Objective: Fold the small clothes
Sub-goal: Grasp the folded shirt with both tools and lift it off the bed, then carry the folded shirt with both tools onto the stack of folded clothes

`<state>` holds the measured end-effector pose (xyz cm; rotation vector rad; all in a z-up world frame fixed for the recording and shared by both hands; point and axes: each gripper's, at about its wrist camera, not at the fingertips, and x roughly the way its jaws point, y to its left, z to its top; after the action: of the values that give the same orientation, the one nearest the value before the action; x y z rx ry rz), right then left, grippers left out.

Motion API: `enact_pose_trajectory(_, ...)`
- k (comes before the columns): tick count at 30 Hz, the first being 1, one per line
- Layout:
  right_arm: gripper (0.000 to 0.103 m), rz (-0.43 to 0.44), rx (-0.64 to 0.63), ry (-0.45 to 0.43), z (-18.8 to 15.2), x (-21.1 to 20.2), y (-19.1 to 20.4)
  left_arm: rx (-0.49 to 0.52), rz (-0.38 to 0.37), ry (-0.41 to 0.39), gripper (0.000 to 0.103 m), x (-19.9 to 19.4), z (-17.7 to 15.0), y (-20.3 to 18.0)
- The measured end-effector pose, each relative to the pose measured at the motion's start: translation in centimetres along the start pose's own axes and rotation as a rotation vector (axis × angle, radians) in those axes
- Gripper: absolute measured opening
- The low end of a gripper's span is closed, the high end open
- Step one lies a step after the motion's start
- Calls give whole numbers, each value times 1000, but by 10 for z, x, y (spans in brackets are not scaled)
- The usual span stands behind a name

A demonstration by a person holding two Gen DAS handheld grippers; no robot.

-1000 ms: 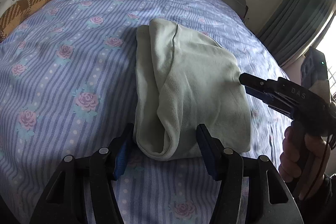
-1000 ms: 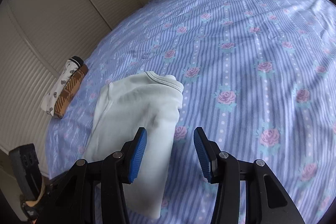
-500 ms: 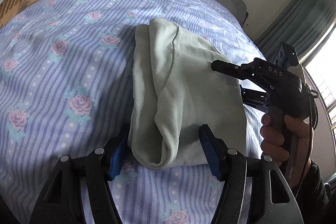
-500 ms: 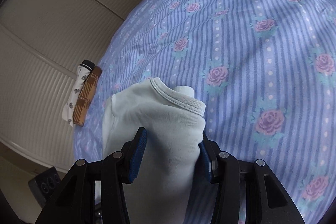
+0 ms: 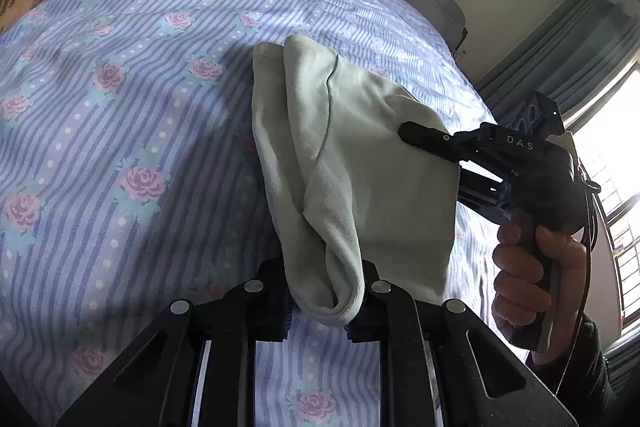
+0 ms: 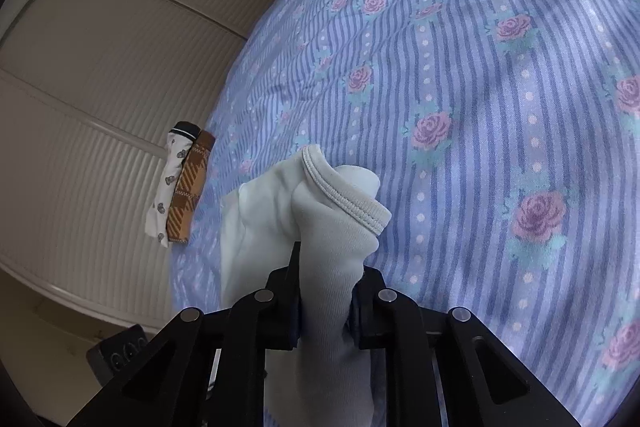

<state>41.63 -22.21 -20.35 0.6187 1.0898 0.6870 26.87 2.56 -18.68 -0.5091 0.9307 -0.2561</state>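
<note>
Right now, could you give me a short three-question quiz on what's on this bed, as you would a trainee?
1. True or false: both tongs are shut on the pale garment.
2. What pattern does the bedsheet carry? A) plain B) roses and stripes C) checks
3. Where do the other folded clothes lie?

Key: 1 true: left tongs and right tongs both pinch it. 2 B. 3 At the bed's edge beside the ribbed wall.

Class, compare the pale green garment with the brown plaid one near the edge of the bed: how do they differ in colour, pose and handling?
The green garment is plain; the plaid garment is brown checked. The green one is bunched, clamped by the left gripper and right gripper, whose jaws have just been closing on it; the plaid one lies flat, folded and untouched. Both are on the striped bedspread.
</note>
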Motion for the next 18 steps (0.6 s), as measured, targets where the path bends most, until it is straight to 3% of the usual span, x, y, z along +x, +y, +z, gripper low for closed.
enact_pose_trajectory(9,17,-14,-62,-36,-3,-26,62,5,-41,-32,19,-50,17,0)
enact_pose_trajectory(18,17,-4,-106,-43,-6,-24,132,6,-62,-75,19,-114,42,23)
